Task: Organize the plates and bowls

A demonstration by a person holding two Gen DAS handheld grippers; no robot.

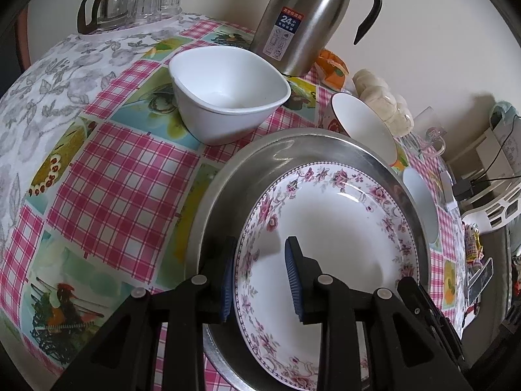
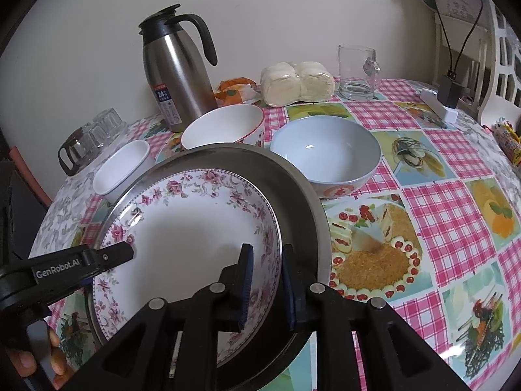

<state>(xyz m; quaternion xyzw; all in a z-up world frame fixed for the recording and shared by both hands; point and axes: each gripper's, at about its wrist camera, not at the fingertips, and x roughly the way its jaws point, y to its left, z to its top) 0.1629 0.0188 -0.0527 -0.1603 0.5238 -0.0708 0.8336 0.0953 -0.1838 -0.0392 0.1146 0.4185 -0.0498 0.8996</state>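
A floral-rimmed white plate (image 1: 325,228) (image 2: 182,228) lies tilted in a round metal tray (image 1: 293,140) (image 2: 293,176) on the checked tablecloth. My left gripper (image 1: 260,280) straddles the plate's left rim, one pad outside it and the other over the well, with a gap showing. My right gripper (image 2: 265,286) straddles the opposite rim, with its pads standing just off it. Behind the tray stand a square white bowl (image 1: 228,97) (image 2: 120,169), a red-rimmed bowl (image 1: 364,123) (image 2: 224,123) and a pale blue bowl (image 2: 325,150).
A steel thermos jug (image 1: 309,16) (image 2: 176,71) stands at the wall. A glass coffee pot with upturned glasses (image 1: 130,3) sits at the far left. Wrapped buns (image 2: 296,81) and a glass mug (image 2: 356,71) are at the back right. A hand (image 2: 32,358) holds the left gripper.
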